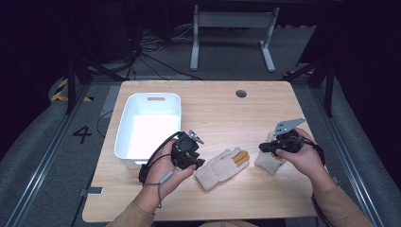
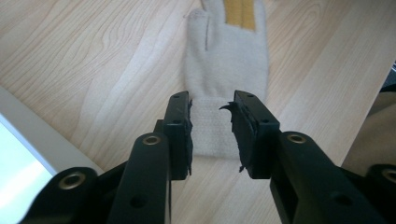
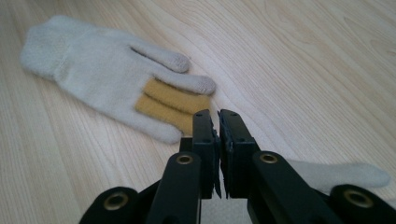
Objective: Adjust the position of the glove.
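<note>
On wooden table [image 1: 222,111], left tool [image 2: 212,128] gapes astride glove cuff [image 2: 212,133]; right tool [image 3: 218,140] pinches second glove [image 1: 266,161].

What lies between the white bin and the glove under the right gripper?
In the high view, the left gripper and another cream glove with yellow fingers lie between the white bin and that glove.

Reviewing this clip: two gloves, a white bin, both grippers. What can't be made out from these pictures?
- Second glove, high view: mostly covered by the right gripper and hand; the right gripper view shows one fingertip past its near-shut jaws, so a grip can't be confirmed.
- First glove, left gripper view: fingertips cut off by the top edge.
- White bin: the near wall hides part of its floor.
</note>
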{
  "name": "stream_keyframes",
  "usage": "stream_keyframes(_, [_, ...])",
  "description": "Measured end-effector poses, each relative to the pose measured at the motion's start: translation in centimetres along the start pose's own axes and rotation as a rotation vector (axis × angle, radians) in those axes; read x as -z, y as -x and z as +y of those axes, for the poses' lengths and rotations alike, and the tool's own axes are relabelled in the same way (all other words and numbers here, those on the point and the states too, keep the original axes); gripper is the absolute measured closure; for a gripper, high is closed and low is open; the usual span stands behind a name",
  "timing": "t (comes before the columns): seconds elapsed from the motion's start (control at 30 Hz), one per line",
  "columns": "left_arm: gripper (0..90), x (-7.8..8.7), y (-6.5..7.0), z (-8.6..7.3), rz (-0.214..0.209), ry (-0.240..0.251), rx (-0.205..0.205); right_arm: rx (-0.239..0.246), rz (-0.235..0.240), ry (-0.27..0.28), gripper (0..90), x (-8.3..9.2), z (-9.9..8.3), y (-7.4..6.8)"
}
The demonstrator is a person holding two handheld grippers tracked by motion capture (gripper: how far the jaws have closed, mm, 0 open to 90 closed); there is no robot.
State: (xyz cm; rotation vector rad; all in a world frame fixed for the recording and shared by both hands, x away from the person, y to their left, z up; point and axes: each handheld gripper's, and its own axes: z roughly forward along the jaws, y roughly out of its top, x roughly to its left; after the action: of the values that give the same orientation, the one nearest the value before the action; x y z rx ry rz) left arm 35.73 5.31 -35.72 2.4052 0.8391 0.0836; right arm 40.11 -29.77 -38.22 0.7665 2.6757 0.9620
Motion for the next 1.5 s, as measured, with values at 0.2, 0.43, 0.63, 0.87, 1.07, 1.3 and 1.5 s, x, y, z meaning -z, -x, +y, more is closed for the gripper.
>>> stream_keyframes(0.2, [68.3, -0.1, 0.2, 0.0, 0.002, -0.005, -0.002, 0.004, 0.01, -0.001, 83.3, -0.4, 0.2, -0.2])
stream_keyframes(0.43, [66.4, -1.5, 0.5, -0.5, -0.017, -0.042, 0.0, 0.004, 0.024, -0.007, 77.6, -1.8, 0.6, -0.2])
stream_keyframes(0.63, [65.1, -3.3, 0.6, -1.2, -0.046, -0.081, 0.023, -0.026, 0.039, -0.045, 75.4, -3.7, 0.6, 0.6])
stream_keyframes(0.87, [62.6, -4.4, 0.4, -1.7, -0.044, -0.113, 0.036, -0.044, 0.058, -0.075, 72.2, -5.9, 0.5, 0.8])
stream_keyframes(1.07, [60.0, -4.9, 0.5, -1.7, -0.047, -0.121, 0.036, -0.046, 0.072, -0.097, 71.5, -7.3, 0.5, 0.5])
stream_keyframes(1.3, [55.1, -6.1, 0.8, -1.8, -0.035, -0.129, 0.021, -0.037, 0.084, -0.127, 81.2, -7.9, 0.4, 0.5])
stream_keyframes(1.5, [55.1, -7.5, 1.0, -1.9, -0.023, -0.164, 0.014, -0.037, 0.09, -0.131, 84.5, -7.9, 0.4, 0.5])
